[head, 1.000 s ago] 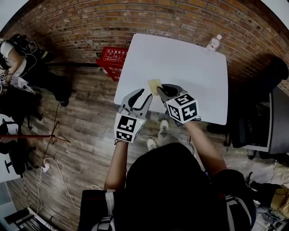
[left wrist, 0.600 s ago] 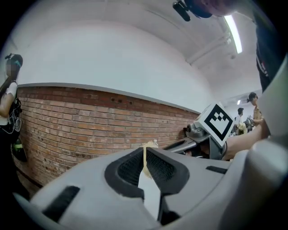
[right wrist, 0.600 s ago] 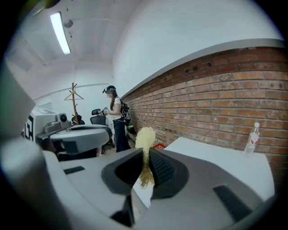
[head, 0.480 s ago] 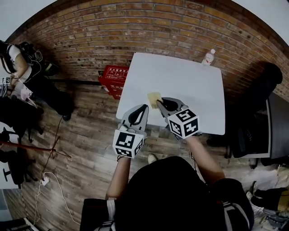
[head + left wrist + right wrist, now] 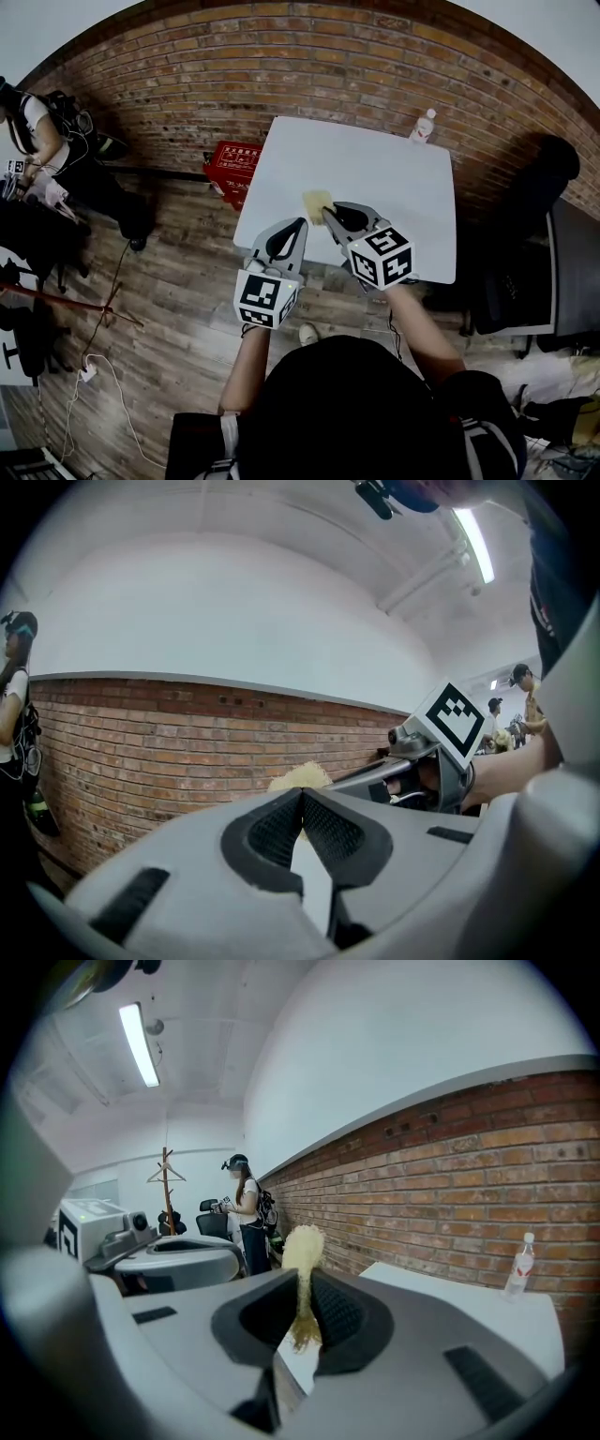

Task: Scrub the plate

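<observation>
The yellow scrub pad hangs over the near-left part of the white table, pinched at one edge by the right gripper. From the head view it reads as a flat yellow square. The right gripper view shows what that angle hides: the pad stands edge-on, its lower end squeezed between the two dark pads of the right gripper and its top rising above them.

The left gripper sits just beside it over the table's near edge. Its own view shows the jaws of the left gripper pressed together with nothing between them, the pad's top peeking up behind the tips.

A bottle stands at the table's far-right corner against the brick wall — the right gripper view catches it too. A red crate lies on the floor to the left.

A second ago the left jaws stood spread; they have since closed.
</observation>
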The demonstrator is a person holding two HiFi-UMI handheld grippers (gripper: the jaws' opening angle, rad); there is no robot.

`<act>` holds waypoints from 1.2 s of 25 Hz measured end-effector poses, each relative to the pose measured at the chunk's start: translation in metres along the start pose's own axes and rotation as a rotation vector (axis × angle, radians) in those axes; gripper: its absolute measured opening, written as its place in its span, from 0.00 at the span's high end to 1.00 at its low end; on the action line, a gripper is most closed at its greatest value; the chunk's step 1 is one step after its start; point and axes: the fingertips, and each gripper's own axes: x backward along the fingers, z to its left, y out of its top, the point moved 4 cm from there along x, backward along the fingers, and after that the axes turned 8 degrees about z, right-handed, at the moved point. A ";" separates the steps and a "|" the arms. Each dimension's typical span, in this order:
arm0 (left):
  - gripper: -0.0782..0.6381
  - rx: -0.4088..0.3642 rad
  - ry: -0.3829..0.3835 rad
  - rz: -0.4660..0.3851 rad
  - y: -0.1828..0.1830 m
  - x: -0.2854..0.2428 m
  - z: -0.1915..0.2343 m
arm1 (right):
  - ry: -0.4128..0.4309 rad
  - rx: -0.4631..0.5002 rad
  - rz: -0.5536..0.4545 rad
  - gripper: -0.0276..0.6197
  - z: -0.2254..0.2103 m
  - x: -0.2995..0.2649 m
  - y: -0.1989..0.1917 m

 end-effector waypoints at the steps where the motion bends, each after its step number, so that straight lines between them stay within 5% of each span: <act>1: 0.86 0.005 0.002 0.001 0.001 0.001 -0.004 | 0.003 0.000 -0.005 0.89 0.000 0.005 0.000; 15: 0.86 0.071 0.021 -0.018 0.003 0.024 -0.067 | 0.032 0.028 -0.052 0.89 0.020 0.076 -0.021; 30: 0.86 0.039 0.060 -0.051 0.012 0.059 -0.123 | 0.062 0.067 -0.100 0.89 0.047 0.135 -0.036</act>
